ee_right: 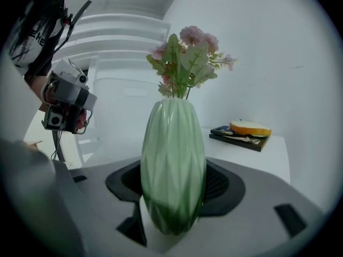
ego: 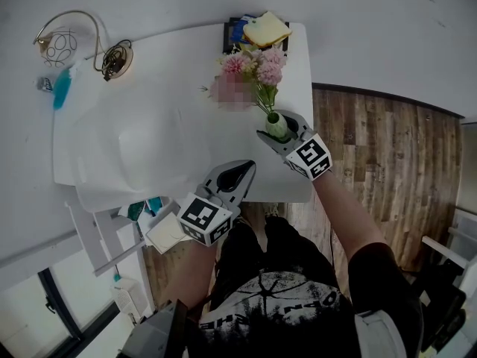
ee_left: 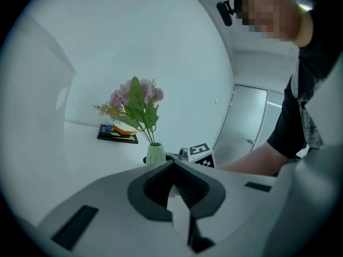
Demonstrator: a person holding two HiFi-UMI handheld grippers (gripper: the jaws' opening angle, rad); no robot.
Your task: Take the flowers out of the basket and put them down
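White table (ego: 149, 125) against a white wall, wood-plank floor (ego: 373, 162) to its right. Nearest the person, left gripper (ego: 237, 176) hangs over the table's near edge, jaws together, nothing between them. Just beyond, toward the right edge, right gripper (ego: 279, 130) clamps a ribbed green vase (ego: 275, 124) around its belly (jaws pressed on both sides in the right gripper view). Vase stands upright with pink flowers (ego: 257, 66) and green leaves in its neck. Farther back, at the far edge, a dark book (ego: 237, 28) lies flat with a yellow sandwich-like block (ego: 266, 28) on top. Far left: gold wire stand (ego: 74, 28), teal brush (ego: 61, 88) beside it. Left gripper view shows a pale door (ee_left: 244, 122) behind the person's arm.
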